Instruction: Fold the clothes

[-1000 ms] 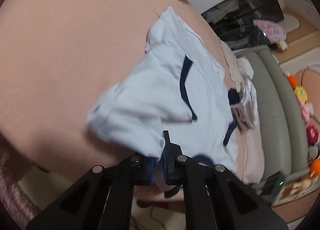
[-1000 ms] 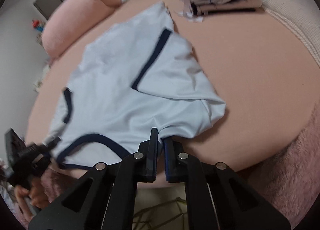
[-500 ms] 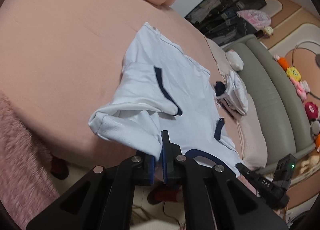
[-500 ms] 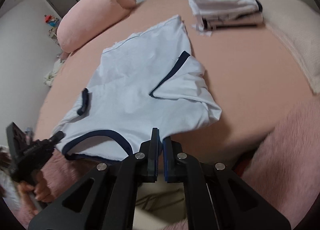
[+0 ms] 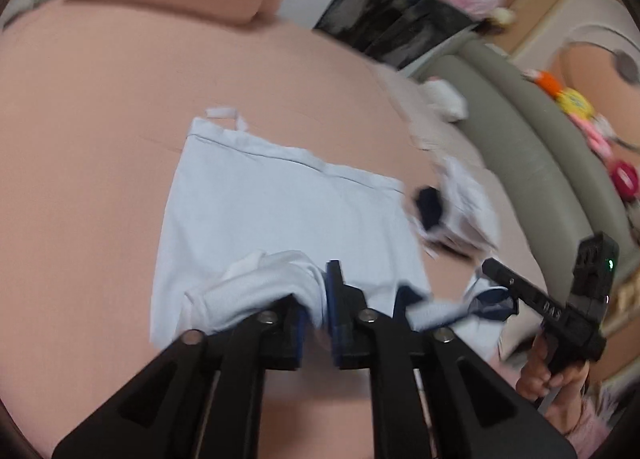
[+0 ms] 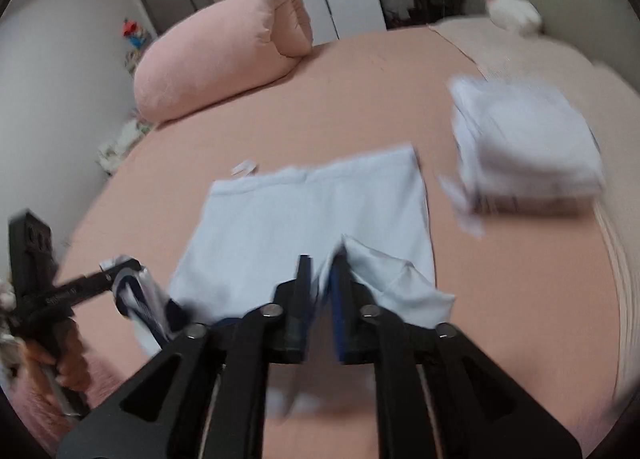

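A pale blue shirt (image 5: 280, 211) with navy trim lies on the pink bed (image 5: 80, 139), hem at the far side. Its near end is lifted and bunched. My left gripper (image 5: 318, 299) is shut on a pale blue wad of that end. In the right wrist view, my right gripper (image 6: 322, 279) is shut on another fold of the shirt (image 6: 312, 211). Each gripper shows in the other's view: the right one (image 5: 500, 279) at the far right and the left one (image 6: 132, 267) at the far left, both held by hands and pinching navy-edged cloth.
A stack of folded clothes (image 6: 524, 143) sits on the bed right of the shirt. A pink bolster pillow (image 6: 224, 55) lies at the far end. A small white tag (image 6: 244, 168) rests beyond the hem. A grey-green padded edge (image 5: 532, 147) borders the bed, with toys beyond.
Both grippers have moved forward over the bed, carrying the shirt's collar end up and towards the hem. The spread sleeves no longer show, and the flat part looks shorter.
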